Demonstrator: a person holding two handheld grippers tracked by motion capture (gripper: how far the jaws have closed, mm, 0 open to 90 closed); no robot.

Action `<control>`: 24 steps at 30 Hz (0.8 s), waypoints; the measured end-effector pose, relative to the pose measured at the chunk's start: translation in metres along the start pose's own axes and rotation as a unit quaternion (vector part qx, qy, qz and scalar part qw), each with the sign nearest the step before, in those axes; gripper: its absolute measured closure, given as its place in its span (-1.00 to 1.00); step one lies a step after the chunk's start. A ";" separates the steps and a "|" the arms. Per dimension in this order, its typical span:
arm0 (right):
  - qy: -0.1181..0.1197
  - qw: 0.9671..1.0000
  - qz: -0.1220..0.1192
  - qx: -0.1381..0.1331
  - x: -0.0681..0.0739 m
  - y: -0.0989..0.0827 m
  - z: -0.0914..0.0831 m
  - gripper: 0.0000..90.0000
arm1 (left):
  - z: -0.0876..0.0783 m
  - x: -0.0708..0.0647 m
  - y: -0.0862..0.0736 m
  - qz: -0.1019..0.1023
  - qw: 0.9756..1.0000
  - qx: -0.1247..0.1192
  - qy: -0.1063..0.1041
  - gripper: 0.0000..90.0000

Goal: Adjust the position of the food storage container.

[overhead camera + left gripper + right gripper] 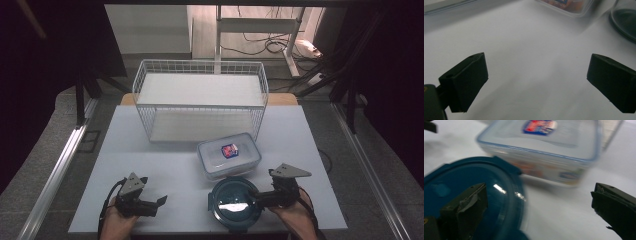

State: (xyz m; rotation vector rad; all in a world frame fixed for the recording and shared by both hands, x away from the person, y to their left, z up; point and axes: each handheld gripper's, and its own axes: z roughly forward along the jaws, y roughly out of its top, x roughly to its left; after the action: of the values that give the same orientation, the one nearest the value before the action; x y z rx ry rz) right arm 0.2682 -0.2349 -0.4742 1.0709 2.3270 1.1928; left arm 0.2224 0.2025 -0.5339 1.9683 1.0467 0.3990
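Your right gripper [261,199], jaws wide open, sits right at the round blue lid [235,203] by the table's near edge.

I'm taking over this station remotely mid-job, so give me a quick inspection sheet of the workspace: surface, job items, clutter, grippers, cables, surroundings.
Surface: white table, bare where nothing stands on it.
Job's things: round teal container with its lid on, near the front edge; clear rectangular box with a lid and a red-blue label, just behind it; white wire basket at the back, with nothing seen inside.
Clutter: nothing seen.
Grippers: left gripper open over bare table; right gripper open at the teal container's right rim, one jaw above the lid, not yet closed on it.
Cables: a black cable trails from the left gripper; loose cables lie on the floor beyond the table.
Surroundings: dark curtains either side, metal frame legs behind.
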 end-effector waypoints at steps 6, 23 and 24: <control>0.026 0.999 -0.029 0.002 0.042 0.012 -0.001 -0.53 | 0.000 0.000 0.000 -0.002 1.000 0.002 -0.002 -0.93; 0.154 0.978 -0.123 0.067 0.133 0.009 0.020 0.98 | 0.002 0.000 0.000 0.001 1.000 0.008 -0.008 -0.92; 0.150 0.977 -0.133 0.076 0.138 0.006 0.024 0.98 | 0.002 0.000 0.000 0.001 1.000 0.009 -0.009 -0.92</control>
State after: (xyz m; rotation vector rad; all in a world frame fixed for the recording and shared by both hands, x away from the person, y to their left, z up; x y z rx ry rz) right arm 0.1921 -0.1172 -0.4758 0.6265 2.7254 1.1533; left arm 0.2230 0.2015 -0.5350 1.9855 1.0406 0.3744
